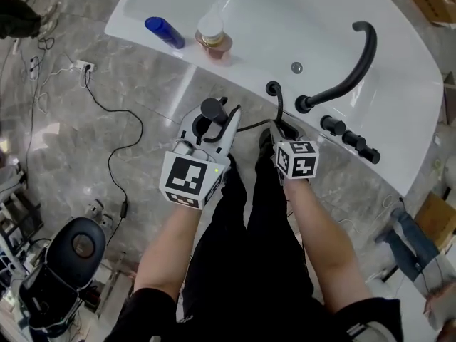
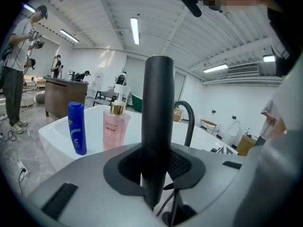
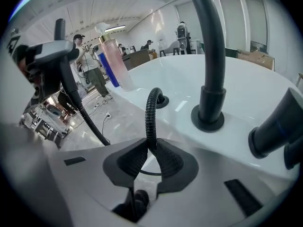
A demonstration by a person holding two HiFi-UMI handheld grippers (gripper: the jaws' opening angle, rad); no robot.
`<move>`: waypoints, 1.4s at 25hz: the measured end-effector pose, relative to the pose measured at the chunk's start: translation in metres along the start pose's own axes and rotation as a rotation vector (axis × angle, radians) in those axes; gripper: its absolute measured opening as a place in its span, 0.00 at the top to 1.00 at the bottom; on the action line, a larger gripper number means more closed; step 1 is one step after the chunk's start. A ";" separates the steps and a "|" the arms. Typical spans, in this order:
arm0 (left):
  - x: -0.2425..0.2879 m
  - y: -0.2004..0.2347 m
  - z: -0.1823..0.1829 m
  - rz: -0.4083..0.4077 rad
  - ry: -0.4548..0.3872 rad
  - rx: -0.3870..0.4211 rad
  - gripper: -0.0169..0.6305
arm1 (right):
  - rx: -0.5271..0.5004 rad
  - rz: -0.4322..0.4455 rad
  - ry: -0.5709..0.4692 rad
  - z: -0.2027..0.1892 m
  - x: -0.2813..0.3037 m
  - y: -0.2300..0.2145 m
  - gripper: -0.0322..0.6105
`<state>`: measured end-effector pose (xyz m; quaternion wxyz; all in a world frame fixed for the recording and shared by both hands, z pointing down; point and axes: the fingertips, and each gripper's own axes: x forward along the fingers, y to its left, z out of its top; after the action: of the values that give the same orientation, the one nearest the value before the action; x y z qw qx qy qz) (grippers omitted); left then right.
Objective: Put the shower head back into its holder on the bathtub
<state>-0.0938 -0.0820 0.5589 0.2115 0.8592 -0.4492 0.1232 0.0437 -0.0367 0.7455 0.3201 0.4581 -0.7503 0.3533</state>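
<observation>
The white bathtub point(image 1: 399, 84) bears on its rim a black curved spout point(image 1: 354, 63), a blue bottle point(image 1: 164, 33) and a pink pump bottle point(image 1: 213, 40). The left hand-held gripper point(image 2: 156, 160) clamps the black cylindrical shower head point(image 2: 158, 108) off that rim; the right hand-held gripper point(image 3: 149, 150) pinches its ribbed hose point(image 3: 150, 115) beside the round holder point(image 1: 273, 88).

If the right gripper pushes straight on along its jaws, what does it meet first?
The right gripper, shut on the hose, would likely meet the tub rim first, near the holder the hose runs into. Depth is unclear.
</observation>
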 end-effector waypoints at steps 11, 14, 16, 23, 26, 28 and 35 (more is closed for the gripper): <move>0.000 0.000 0.022 0.020 0.004 0.018 0.79 | 0.044 0.037 0.132 -0.003 -0.007 -0.002 0.84; 0.002 -0.003 0.024 0.016 0.008 0.023 0.79 | 0.049 0.029 0.125 0.001 -0.009 -0.008 0.84; 0.003 -0.005 0.025 0.012 0.009 0.025 0.79 | 0.049 0.028 0.114 0.010 -0.010 -0.010 0.84; 0.008 -0.013 0.031 0.012 0.004 0.026 0.79 | 0.078 0.038 0.109 0.039 -0.005 -0.006 0.84; 0.011 -0.011 0.032 0.017 -0.002 0.026 0.79 | 0.106 0.050 0.085 0.053 0.005 0.006 0.84; 0.014 -0.012 0.031 0.013 0.000 0.026 0.79 | 0.125 0.056 0.054 0.058 0.010 0.012 0.84; 0.021 -0.016 0.014 0.003 0.012 0.023 0.79 | 0.103 0.113 -0.024 0.028 0.005 0.011 0.65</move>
<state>-0.0688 -0.0958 0.5512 0.2042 0.8602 -0.4478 0.1336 0.0278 -0.0586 0.7313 0.2665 0.4350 -0.7596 0.4035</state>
